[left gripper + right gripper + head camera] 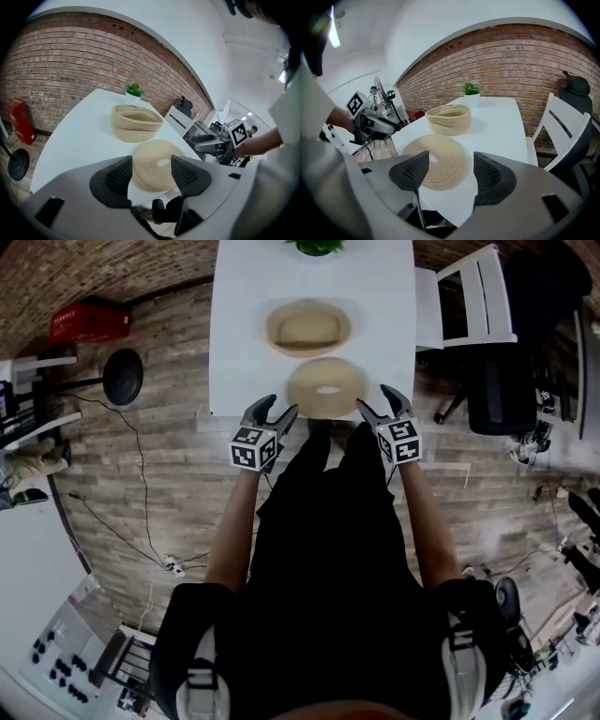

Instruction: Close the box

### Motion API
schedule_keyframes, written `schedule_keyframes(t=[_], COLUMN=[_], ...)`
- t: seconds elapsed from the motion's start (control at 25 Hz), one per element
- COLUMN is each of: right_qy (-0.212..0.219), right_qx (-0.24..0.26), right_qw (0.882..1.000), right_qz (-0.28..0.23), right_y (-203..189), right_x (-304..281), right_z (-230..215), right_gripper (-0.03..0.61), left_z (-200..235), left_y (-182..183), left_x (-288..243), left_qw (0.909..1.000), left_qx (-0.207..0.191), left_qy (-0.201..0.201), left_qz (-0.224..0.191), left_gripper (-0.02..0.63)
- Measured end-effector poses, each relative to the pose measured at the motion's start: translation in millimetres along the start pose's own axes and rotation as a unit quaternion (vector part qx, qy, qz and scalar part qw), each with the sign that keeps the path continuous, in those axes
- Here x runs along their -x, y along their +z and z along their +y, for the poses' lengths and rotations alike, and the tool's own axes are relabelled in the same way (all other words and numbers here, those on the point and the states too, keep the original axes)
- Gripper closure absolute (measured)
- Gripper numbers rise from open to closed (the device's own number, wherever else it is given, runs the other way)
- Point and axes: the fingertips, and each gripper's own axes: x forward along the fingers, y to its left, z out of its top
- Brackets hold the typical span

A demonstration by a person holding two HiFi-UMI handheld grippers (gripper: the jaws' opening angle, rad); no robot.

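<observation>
A round beige woven basket [308, 327] stands open in the middle of the white table [248, 343]. Its flat woven lid [326, 387], with a hole at its centre, lies on the table just in front of the basket, near the front edge. My left gripper [277, 412] hovers open at the lid's left side, and my right gripper [377, 404] hovers open at its right side. Neither touches the lid. In the left gripper view the lid [156, 164] shows between the jaws; in the right gripper view the lid [436, 160] lies ahead, with the basket [449, 119] behind it.
A small green plant [316, 247] stands at the table's far end. A white chair [472, 304] and a dark office chair [506, 381] are to the right. A red crate [89, 322] and a black round stand base [123, 376] sit on the wooden floor at the left.
</observation>
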Motion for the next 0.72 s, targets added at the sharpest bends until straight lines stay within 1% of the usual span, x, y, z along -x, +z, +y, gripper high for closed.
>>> schedule_keyframes(t=[0.12, 0.28, 0.4, 0.52, 0.72], right_qy=[0.004, 0.011, 0.016, 0.02, 0.02], right_qx=[-0.01, -0.007, -0.015, -0.03, -0.058], right_qw=[1.0, 1.0, 0.999, 0.998, 0.997], right_qz=[0.01, 0.025, 0.036, 0.047, 0.049], right_y=[-9.6, -22.4, -30.5, -39.0, -44.8], right_x=[-7.9, -18.7, -25.3, -34.2, -47.6], right_z=[-1.8, 1.4, 2.7, 1.7, 1.3], right_gripper=[0.29, 0.301, 0.302, 0.304, 0.308], left_z=[6.3, 14.3, 17.1, 21.5, 28.6], left_y=[-10.2, -23.9, -32.0, -36.9, -41.2], left_x=[-6.4, -16.7, -24.0, -32.1, -47.5], left_qw=[0.9999, 0.9995, 0.9989, 0.9983, 0.9978], left_qx=[0.009, 0.019, 0.029, 0.035, 0.037], left_qy=[0.003, 0.004, 0.004, 0.003, 0.006], left_qz=[0.011, 0.027, 0.038, 0.047, 0.054], left_gripper=[0.344, 0.344, 0.345, 0.345, 0.345])
